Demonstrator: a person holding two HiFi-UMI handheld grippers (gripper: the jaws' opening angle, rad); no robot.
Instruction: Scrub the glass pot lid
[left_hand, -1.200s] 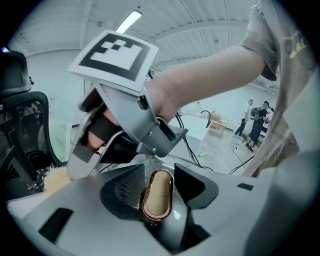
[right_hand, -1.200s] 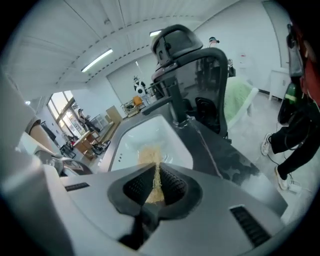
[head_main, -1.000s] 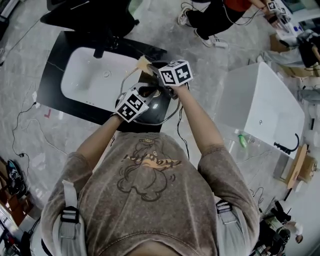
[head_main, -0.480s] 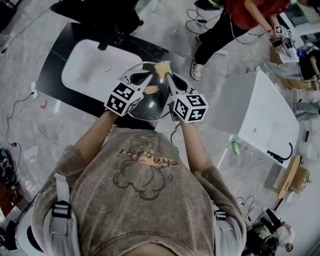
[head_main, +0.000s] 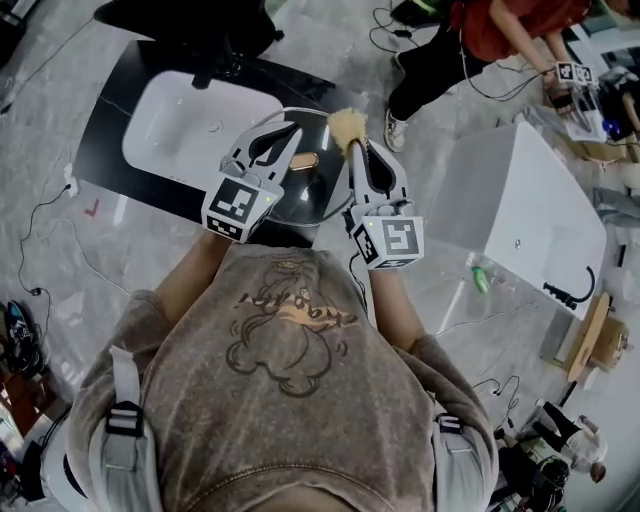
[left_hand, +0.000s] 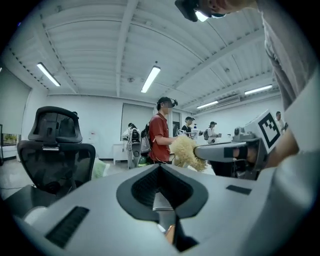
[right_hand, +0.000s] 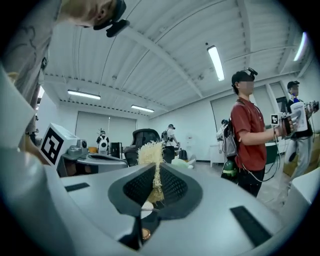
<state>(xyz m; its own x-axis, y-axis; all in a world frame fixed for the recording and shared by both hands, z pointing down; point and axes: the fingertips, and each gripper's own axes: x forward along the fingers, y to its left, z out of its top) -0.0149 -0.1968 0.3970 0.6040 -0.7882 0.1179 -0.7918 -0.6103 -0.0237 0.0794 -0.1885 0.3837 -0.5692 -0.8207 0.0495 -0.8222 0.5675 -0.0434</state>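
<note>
The glass pot lid (head_main: 312, 195), round with a metal rim and a brown knob (head_main: 303, 160), hangs in front of the person's chest over the counter's edge. My left gripper (head_main: 283, 135) reaches over its left side and is shut on the lid; a thin grey strip shows between its jaws in the left gripper view (left_hand: 161, 172). My right gripper (head_main: 352, 147) is shut on a pale yellow fibre scrubber (head_main: 346, 124), whose strands run down between the jaws (right_hand: 156, 167). The scrubber's tuft (right_hand: 150, 152) sits at the lid's far right rim and also shows in the left gripper view (left_hand: 186, 151).
A white sink basin (head_main: 185, 125) is set in a black counter (head_main: 115, 140) below the lid. A white box-like unit (head_main: 520, 215) stands to the right. A black chair (head_main: 190, 25) is behind the sink, a person in a red top (head_main: 490, 25) at the upper right, and cables cross the floor.
Both grippers have drawn apart and back toward the person. The lid went from low by the counter to lifted and flatter, and the scrubber moved out to its far right rim.
</note>
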